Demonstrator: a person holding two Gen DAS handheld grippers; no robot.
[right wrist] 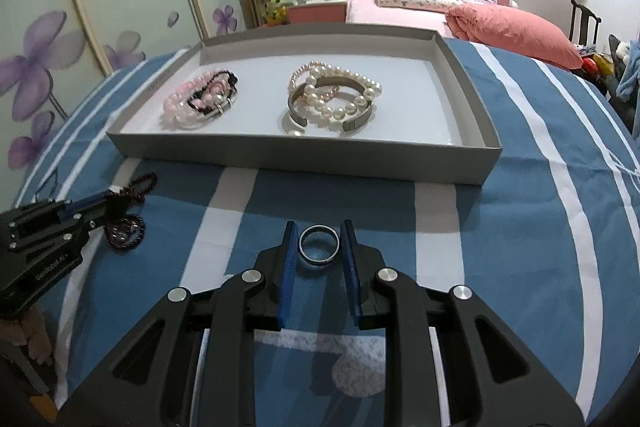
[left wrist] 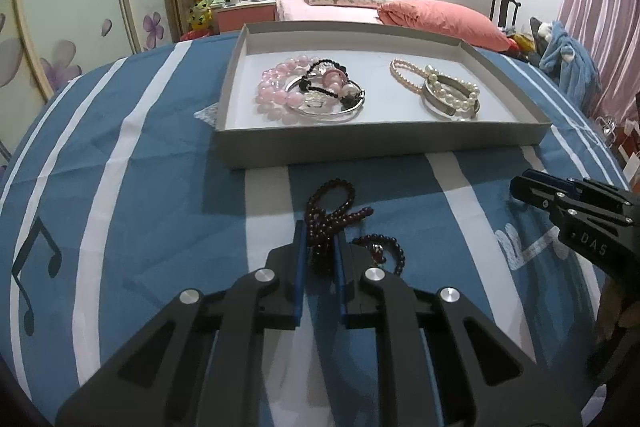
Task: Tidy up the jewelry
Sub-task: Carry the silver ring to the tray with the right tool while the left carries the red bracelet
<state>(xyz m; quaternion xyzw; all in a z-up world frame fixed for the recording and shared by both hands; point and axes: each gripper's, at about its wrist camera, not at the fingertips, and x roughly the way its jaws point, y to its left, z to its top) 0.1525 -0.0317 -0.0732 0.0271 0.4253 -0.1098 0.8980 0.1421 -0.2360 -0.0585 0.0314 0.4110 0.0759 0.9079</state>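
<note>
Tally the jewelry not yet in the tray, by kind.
Dark red bead strands: 2, the long strand and the small loop
Metal ring: 1
Total: 3

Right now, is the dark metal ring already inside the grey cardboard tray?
No, the dark metal ring lies on the blue cloth, outside the grey cardboard tray.

Even indoor light, soft shadows, fisheye-warped edges
</note>
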